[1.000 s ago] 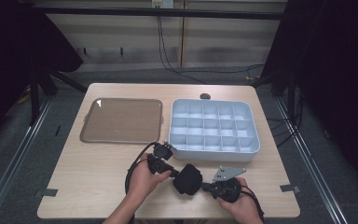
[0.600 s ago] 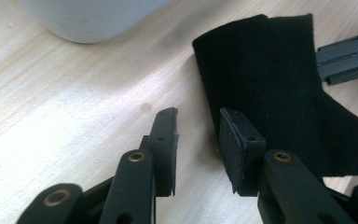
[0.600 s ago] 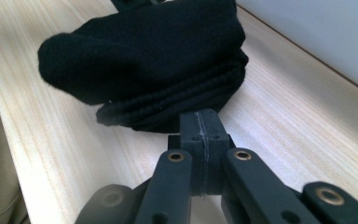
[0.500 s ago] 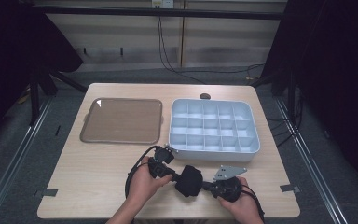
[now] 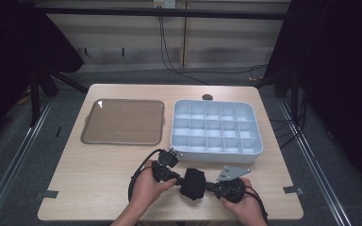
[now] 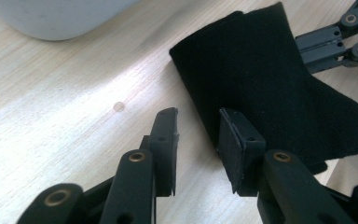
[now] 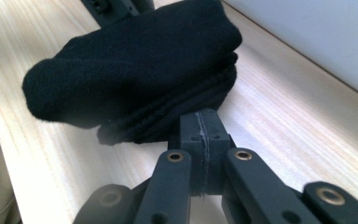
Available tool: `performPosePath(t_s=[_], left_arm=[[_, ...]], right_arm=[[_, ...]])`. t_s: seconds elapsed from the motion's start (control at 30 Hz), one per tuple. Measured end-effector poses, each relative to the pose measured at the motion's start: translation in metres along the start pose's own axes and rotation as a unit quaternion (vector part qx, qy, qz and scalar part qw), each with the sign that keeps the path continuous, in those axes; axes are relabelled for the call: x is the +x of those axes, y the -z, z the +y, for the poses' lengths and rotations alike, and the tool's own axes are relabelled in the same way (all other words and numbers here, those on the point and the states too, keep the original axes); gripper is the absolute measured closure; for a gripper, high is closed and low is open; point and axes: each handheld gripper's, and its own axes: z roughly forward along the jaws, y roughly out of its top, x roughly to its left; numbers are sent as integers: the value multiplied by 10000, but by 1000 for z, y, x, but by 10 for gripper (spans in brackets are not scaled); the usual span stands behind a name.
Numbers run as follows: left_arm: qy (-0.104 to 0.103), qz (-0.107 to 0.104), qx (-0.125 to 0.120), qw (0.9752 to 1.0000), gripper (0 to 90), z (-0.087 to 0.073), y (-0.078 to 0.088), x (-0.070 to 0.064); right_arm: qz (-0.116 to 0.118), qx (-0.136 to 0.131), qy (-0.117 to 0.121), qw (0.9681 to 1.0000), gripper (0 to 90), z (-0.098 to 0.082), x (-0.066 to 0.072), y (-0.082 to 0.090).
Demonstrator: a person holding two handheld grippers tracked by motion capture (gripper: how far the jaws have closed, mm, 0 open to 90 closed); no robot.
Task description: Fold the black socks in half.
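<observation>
The right gripper [image 7: 200, 126] was clamped on the folded black sock's [image 7: 135, 70] edge, while the left gripper [image 6: 196, 135] stood open just short of it. Beyond them the compartment box [image 5: 217, 149] waited; stowing seemingly remained undone.

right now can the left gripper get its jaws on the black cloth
Probably yes: the left gripper stands open right at the folded black cloth, one jaw against its edge, bare table beside it.
</observation>
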Motion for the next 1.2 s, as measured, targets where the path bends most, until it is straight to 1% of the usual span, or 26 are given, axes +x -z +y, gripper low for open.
performPosePath(t_s=[0.2, 0.37, 0.53, 0.67, 0.83, 1.0, 1.03, 1.13, 1.2], left_arm=[[-52, -69, -30, 10000, 659, 3, -4, -4], [-108, -102, -16, 9999, 652, 6, -7, -9], [-138, -132, -34, 9998, 649, 8, -10, -13], [-153, -120, -42, 9998, 640, 7, -10, -12], [-174, -42, -42, 9998, 609, 5, -5, -9], [-203, -3, -147, 9997, 568, 2, 1, -5], [-215, 14, -121, 9997, 560, 2, 2, -4], [-201, 5, -211, 9996, 559, 1, 3, -5], [-241, -35, -284, 9993, 562, 3, 4, -6]], right_arm=[[-80, -64, -95, 9999, 900, 0, -6, 4], [-213, -81, -148, 9996, 900, -1, -12, 6], [-295, -89, -153, 9994, 899, -1, -16, 7], [-333, -90, -188, 9992, 896, -2, -18, 9], [-354, -68, -195, 9992, 879, -1, -18, 9], [-510, -8, -163, 9986, 842, 2, -17, 13], [-527, 3, -160, 9985, 839, 2, -17, 13], [-573, 33, -164, 9982, 822, 3, -16, 15], [-585, 39, -148, 9982, 817, 3, -16, 14]])
